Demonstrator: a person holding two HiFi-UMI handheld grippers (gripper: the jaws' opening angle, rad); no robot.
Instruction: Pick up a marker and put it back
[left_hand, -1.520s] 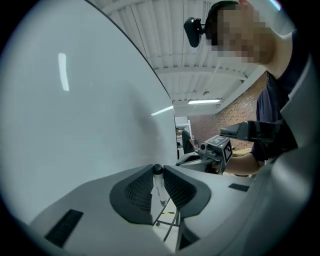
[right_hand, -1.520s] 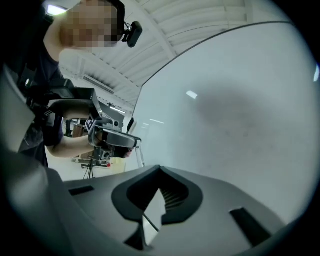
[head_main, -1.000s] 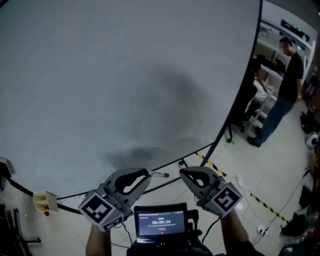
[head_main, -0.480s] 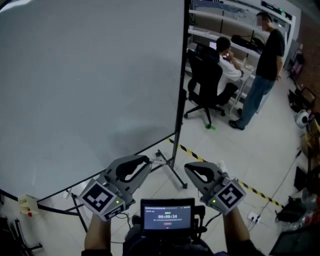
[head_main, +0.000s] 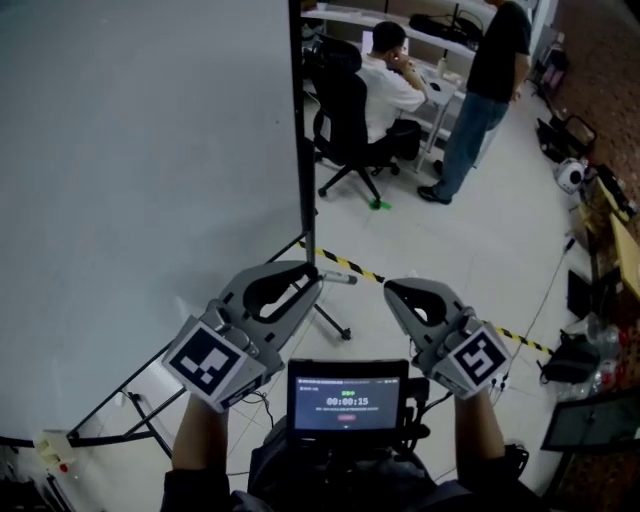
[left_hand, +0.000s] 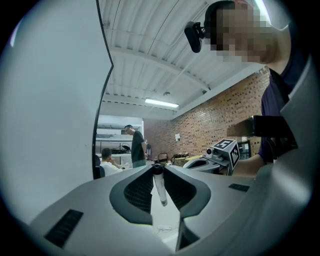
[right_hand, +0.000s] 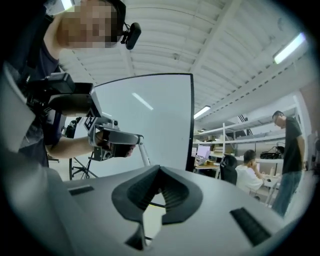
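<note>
A large whiteboard on a black stand fills the left. Beyond it, on pale floor crossed by yellow-black tape, a seated person occupies a black office chair beside a standing person. Brick wall, ceiling strip light.

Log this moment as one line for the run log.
left tongs: shut on marker | right tongs: shut, empty | whiteboard: to the left | step: marker held, not yet put back
</note>
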